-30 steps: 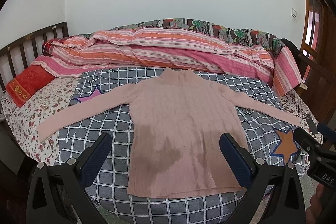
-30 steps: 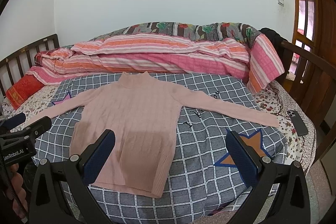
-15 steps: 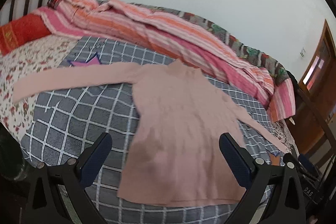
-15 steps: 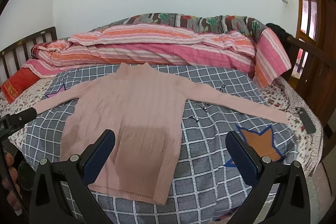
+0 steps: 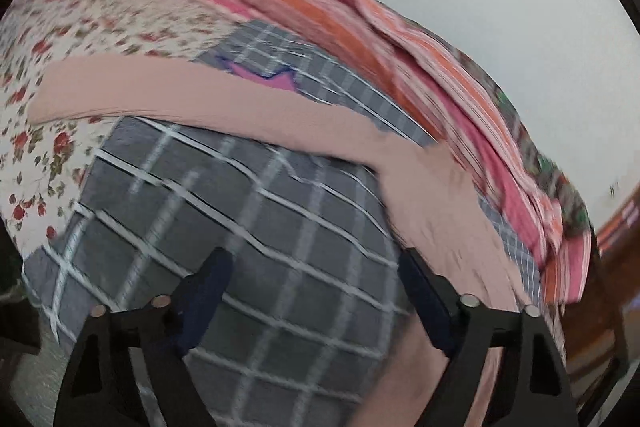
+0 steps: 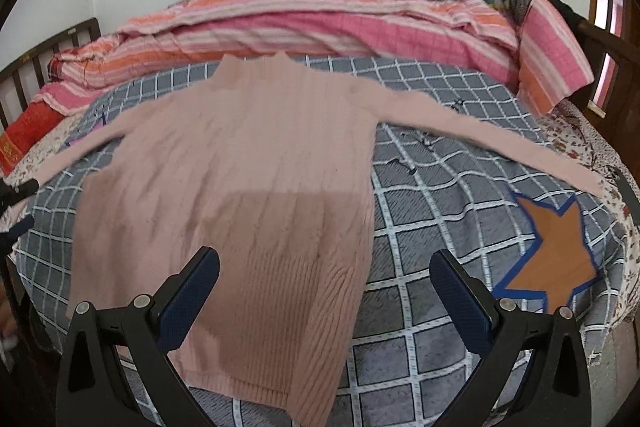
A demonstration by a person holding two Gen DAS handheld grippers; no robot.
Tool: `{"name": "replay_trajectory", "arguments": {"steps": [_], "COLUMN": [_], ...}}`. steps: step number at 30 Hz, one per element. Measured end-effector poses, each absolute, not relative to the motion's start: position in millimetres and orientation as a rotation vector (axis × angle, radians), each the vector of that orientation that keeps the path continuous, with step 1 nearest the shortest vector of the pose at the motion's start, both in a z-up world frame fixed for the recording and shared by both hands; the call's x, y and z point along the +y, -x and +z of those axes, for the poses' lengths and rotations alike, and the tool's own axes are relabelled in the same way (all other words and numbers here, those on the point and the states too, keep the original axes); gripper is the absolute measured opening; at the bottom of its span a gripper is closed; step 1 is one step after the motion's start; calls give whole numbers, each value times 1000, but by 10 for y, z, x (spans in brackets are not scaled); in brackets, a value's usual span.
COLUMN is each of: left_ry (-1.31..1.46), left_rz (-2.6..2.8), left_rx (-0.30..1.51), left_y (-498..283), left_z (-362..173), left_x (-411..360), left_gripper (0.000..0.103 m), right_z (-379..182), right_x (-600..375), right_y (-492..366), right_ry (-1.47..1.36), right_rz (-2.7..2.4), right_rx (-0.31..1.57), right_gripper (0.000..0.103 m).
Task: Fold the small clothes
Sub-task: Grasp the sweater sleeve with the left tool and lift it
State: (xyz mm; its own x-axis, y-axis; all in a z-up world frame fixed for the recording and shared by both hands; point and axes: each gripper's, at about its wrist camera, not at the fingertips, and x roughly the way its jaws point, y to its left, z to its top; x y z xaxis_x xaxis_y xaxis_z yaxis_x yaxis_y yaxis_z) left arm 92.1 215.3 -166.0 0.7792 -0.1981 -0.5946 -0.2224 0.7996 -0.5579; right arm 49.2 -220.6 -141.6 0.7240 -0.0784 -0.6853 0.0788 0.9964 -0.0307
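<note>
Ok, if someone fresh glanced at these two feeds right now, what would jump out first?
The pink sweater, spread flat with both sleeves out on the grey checked blanket. Behind it, the striped pink-and-orange quilt is heaped along the wall, and an orange star patch sits at the blanket's right. Both the left gripper and right gripper hover open, holding nothing.

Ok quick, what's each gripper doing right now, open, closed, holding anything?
Left gripper: open, jaws have just been closing in, nothing between them, over the checked blanket.
Right gripper: open, empty, above the pink sweater.
</note>
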Motion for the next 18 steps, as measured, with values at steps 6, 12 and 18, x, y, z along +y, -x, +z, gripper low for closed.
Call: {"name": "replay_trajectory", "arguments": {"steps": [6, 12, 18], "left_ry": [755, 828, 807], "left_rz": [98, 185, 280], "left_rx": [642, 600, 609], "left_y": [-1194, -1448, -1624], "left_z": [-1813, -1891, -1862], "left_x": [2661, 3026, 3280], "left_gripper": [66, 55, 35], "right_z": [-1533, -1631, -1597], "right_x": [-2194, -2194, -2238], "right_y": [-607, -761, -874], "right_ry": [-26, -30, -7], "right_rz": [-79, -65, -63], "right_rx": [776, 813, 809], "right_gripper": [103, 103, 103]}}
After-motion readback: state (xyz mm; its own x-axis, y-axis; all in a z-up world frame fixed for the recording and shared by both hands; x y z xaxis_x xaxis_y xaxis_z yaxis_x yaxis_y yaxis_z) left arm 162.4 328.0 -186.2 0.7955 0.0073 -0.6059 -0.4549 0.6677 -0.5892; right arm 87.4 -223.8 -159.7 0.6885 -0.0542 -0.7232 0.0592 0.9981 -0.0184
